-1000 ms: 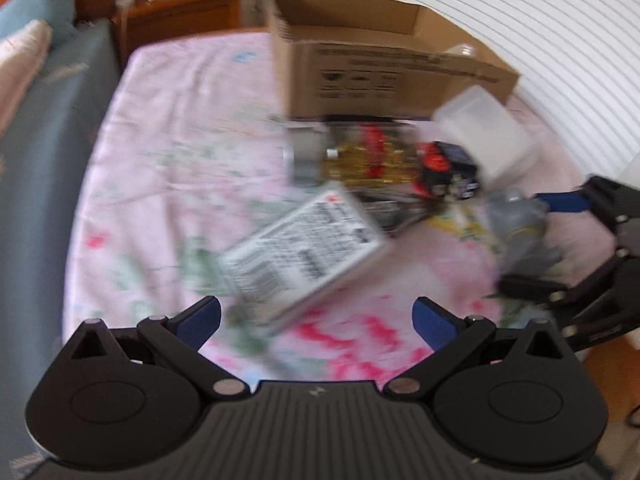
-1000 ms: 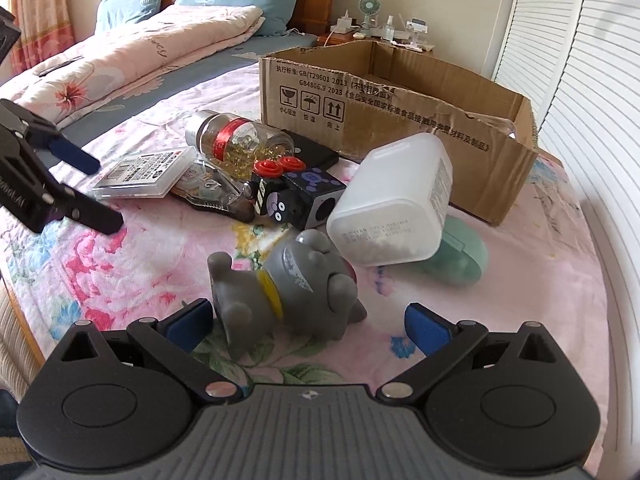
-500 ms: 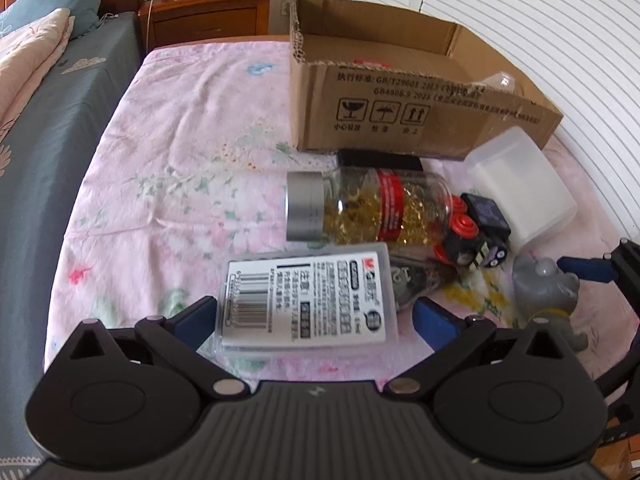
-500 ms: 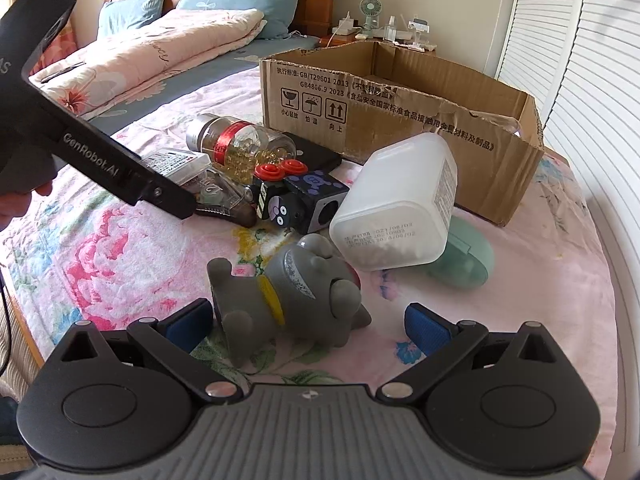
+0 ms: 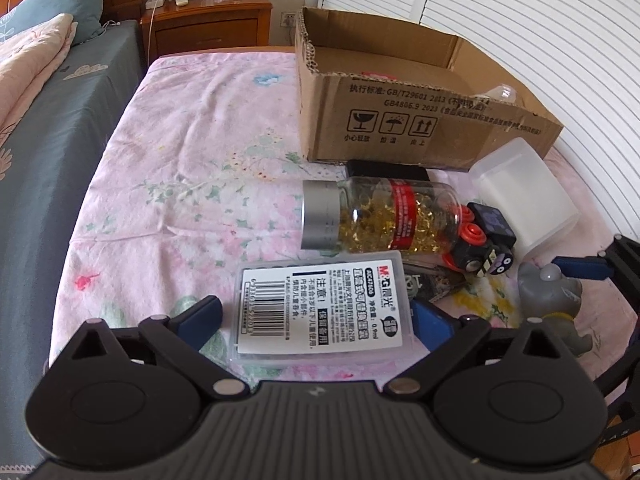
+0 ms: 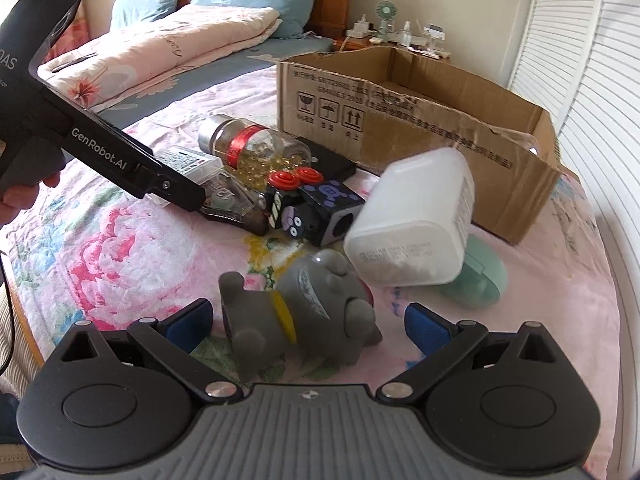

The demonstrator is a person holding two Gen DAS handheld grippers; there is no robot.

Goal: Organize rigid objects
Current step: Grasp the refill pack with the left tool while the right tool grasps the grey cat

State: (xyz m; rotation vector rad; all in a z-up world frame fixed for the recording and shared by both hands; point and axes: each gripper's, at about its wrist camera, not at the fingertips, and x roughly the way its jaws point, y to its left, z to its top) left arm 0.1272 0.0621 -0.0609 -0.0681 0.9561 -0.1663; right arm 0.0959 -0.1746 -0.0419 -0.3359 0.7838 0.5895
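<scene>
A flat clear plastic case [image 5: 324, 312] with a barcode label lies on the pink floral bedspread [image 5: 180, 184]. My left gripper [image 5: 316, 320] straddles it. Its jaws are closing, and a thin gap still shows at the left pad. A grey plush-like animal toy [image 6: 312, 312] lies on its side between the fingers of my right gripper [image 6: 308, 324], which is open and clear of it. An open cardboard box [image 5: 400, 120] stands behind the pile.
Before the box lie a capsule bottle [image 5: 380, 220], a black cube toy with red buttons [image 5: 480, 248], a white plastic tub [image 6: 412, 232], a mint-green case [image 6: 480, 280] and a black flat item [image 5: 384, 170]. White slatted doors [image 5: 520, 20] are at the right. A wooden nightstand [image 5: 208, 24] stands behind.
My left gripper swung in over the labelled case, which now lies between its fingers, and the jaws have narrowed a little. The right gripper and the grey toy stayed put.
</scene>
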